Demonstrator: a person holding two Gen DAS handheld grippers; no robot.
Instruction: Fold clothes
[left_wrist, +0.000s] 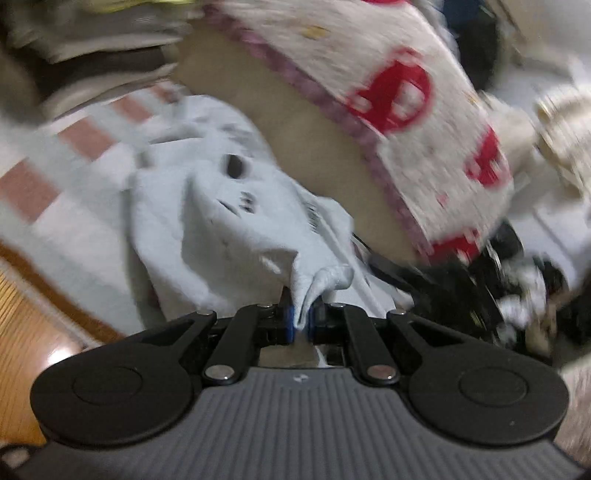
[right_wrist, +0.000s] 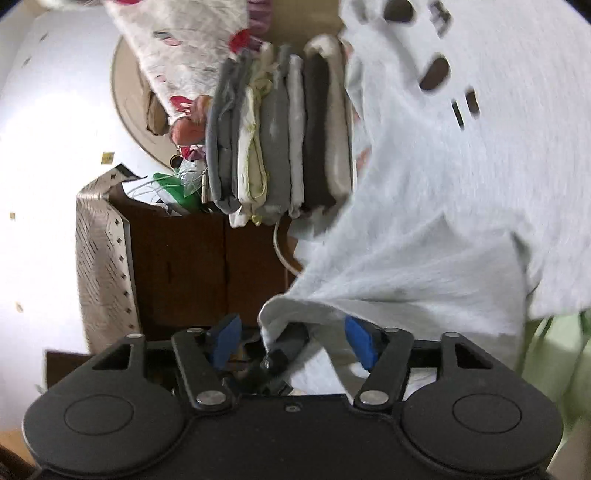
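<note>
Cluttered bedroom scene: striped bed sheet at left, a stack of folded clothes beyond, a cream blanket with red prints at far right. Left gripper is clenched on a bunched corner of the pale grey T-shirt, which drapes away over the bed. Right gripper is released, blue pads spread wide, with another edge of the same shirt lying loose between them, not pinched. Likely step: regrip or lay out for a fold. To do it well: keep the left pinch firm, close right on a clean single hem edge, then pull apart to flatten before folding. Frames are blurry.
</note>
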